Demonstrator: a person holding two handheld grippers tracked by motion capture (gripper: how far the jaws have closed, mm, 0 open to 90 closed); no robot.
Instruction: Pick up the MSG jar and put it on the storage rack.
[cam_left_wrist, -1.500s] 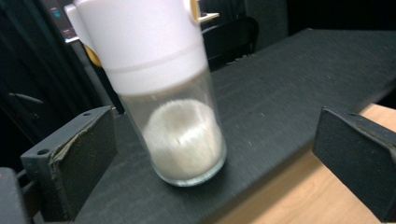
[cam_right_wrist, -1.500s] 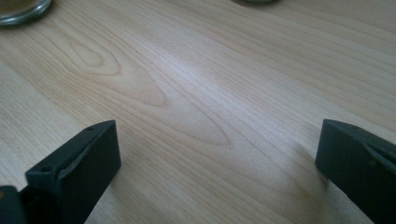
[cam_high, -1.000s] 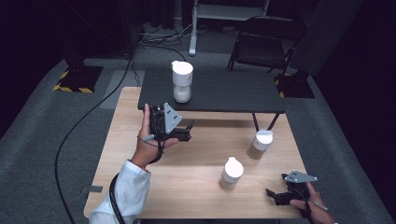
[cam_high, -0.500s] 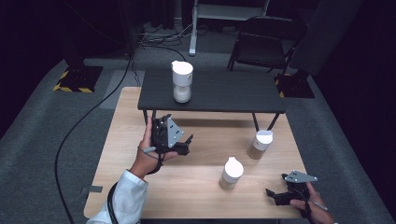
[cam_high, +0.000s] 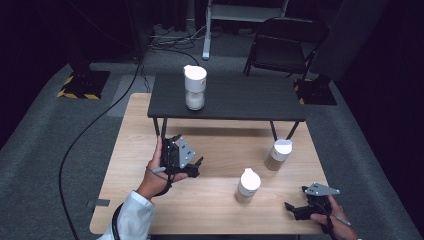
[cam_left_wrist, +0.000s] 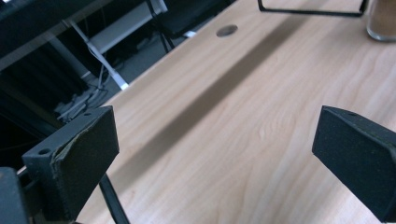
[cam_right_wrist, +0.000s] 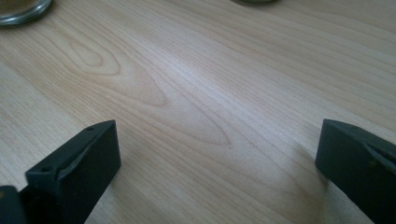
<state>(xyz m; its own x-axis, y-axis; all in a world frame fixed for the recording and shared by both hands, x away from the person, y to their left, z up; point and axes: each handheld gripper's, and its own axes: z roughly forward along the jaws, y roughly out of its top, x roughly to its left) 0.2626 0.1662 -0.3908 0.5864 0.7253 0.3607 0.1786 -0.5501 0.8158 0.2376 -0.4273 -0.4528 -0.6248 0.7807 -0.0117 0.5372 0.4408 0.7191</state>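
Note:
Three white-lidded jars stand in the high view: one jar (cam_high: 194, 87) on the small dark table (cam_high: 235, 97), one jar (cam_high: 278, 154) at the right of the wooden table, one jar (cam_high: 247, 185) nearer the front. My left gripper (cam_high: 196, 166) hovers over the wooden table's left middle, open, with nothing between its jaws (cam_left_wrist: 215, 154). My right gripper (cam_high: 294, 208) rests low at the front right corner, open and empty (cam_right_wrist: 217, 158). Bases of two jars (cam_right_wrist: 21, 9) show at the top of the right gripper view.
The wooden table (cam_high: 140, 150) carries the dark table on thin black legs (cam_high: 158, 127). A folding chair (cam_high: 285, 45) and cables lie on the grey floor behind. A round hole (cam_left_wrist: 227, 31) marks the tabletop in the left gripper view.
My left gripper has moved toward the front of the table and slightly right, away from the dark table. The right gripper has stayed put.

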